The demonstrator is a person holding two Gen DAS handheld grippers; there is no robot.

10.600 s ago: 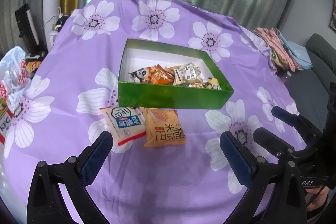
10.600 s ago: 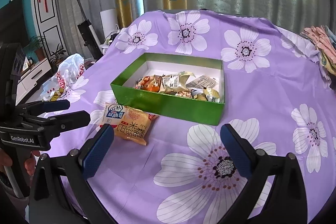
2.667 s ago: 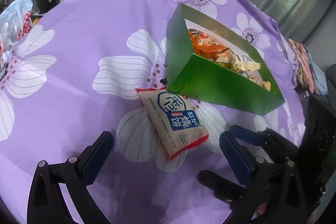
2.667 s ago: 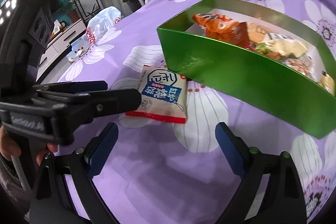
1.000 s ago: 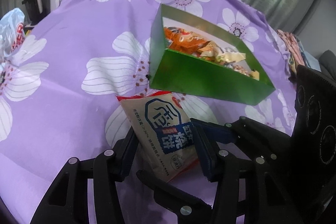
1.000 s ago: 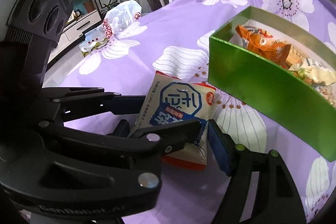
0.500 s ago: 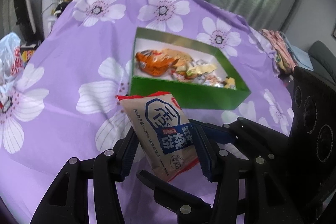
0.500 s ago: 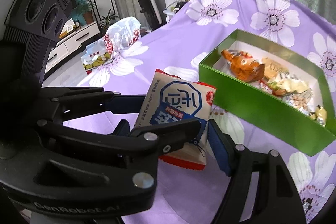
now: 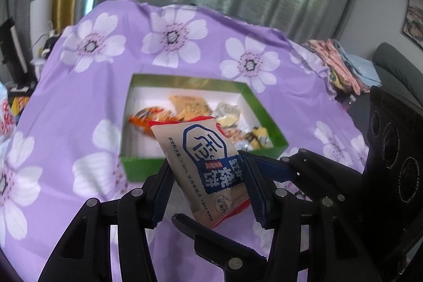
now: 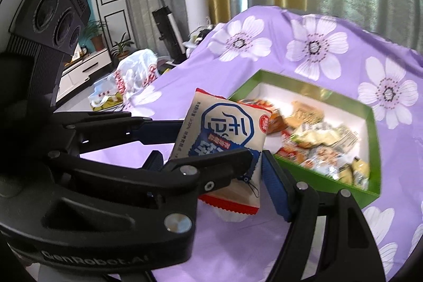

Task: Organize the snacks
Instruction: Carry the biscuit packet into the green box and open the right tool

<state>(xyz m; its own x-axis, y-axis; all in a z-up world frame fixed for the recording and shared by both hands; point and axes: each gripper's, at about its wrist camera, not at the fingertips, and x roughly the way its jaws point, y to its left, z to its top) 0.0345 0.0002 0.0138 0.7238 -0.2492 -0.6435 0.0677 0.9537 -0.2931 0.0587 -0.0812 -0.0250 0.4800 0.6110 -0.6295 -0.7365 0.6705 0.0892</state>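
The left gripper (image 9: 208, 186) is closed on the beige snack packet with the blue label and red edges (image 9: 203, 165); its 2 blue pads press the packet's sides and hold it in the air, tilted, just before the near wall of the green cardboard box with the white floor (image 9: 137, 171). The right gripper (image 10: 211, 176) has its jaws around the same packet, but it is not clear if its pads really press it. The box stands near the middle of the purple flowered cloth (image 9: 66, 107) and already contains several small wrapped snacks (image 10: 312, 139), mostly at its right half. No other packet lies on the cloth in these views. So the task seems nearly finished: this 1 packet must go into the box.
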